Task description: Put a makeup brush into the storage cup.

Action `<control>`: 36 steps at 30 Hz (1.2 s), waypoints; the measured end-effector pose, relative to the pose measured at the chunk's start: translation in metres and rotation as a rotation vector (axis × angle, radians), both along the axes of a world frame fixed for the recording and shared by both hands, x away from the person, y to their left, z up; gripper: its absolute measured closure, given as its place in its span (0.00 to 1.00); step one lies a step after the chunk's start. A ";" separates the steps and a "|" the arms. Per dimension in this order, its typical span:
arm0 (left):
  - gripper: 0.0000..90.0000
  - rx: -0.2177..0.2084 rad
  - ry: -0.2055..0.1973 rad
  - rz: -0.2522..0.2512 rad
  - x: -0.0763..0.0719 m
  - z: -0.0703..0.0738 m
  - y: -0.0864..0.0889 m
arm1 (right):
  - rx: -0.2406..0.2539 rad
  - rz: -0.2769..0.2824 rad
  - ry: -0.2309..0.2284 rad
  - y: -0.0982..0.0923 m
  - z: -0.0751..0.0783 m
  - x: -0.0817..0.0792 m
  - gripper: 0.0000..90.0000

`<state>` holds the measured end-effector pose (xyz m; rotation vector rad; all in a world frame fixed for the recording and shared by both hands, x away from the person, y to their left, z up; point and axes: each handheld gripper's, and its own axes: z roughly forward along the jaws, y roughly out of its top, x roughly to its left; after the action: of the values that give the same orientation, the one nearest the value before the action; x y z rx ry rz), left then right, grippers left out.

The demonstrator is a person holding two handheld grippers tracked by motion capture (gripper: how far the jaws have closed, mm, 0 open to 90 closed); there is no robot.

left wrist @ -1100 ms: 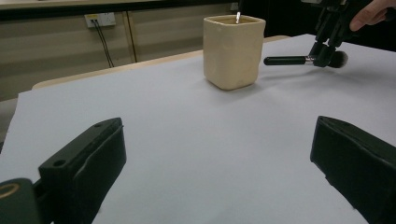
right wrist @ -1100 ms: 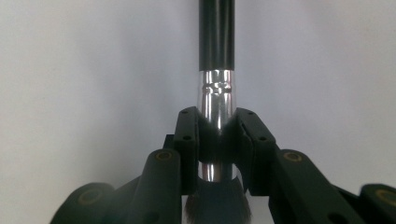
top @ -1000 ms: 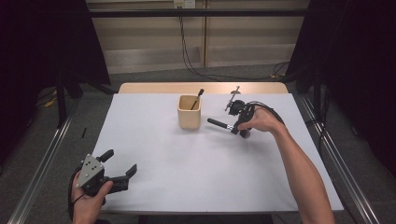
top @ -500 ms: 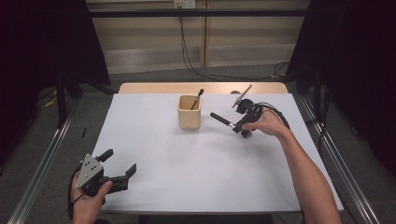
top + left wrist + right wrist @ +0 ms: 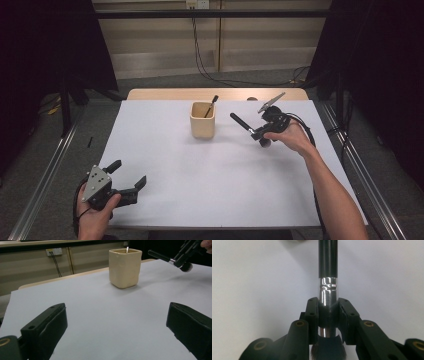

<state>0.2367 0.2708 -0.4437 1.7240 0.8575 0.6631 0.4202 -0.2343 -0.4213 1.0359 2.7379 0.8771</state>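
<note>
My right gripper [image 5: 263, 134] hangs above the table, right of a beige cup [image 5: 203, 120], and is shut on a make-up brush [image 5: 242, 123]. In the right gripper view the jaws [image 5: 327, 315] clamp the brush's silver ferrule; its black handle [image 5: 327, 260] points away and dark bristles sit below. The handle end points towards the cup. A second thin brush [image 5: 211, 105] stands in the cup. My left gripper [image 5: 128, 173] rests open at the front left corner with nothing between its fingers; its view shows the cup [image 5: 124, 267] and the held brush [image 5: 162, 257] far ahead.
A white sheet [image 5: 200, 190] covers the table, with a bare wooden strip [image 5: 165, 94] along the far edge. Metal rails [image 5: 45, 175] run along both sides. Cables [image 5: 200, 50] hang down the back wall.
My right hand has shifted a little to the right, away from the cup, carrying the brush and tilting its handle end upward. The left gripper has stayed put.
</note>
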 end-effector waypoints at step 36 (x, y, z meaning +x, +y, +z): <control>0.03 -0.022 0.009 -0.020 0.000 0.002 0.001 | 0.269 -0.032 -0.146 -0.013 0.005 -0.051 0.80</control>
<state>0.2364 0.2714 -0.4413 1.7154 0.8500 0.6308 0.3693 -0.2473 -0.4159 1.0066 2.5255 1.2885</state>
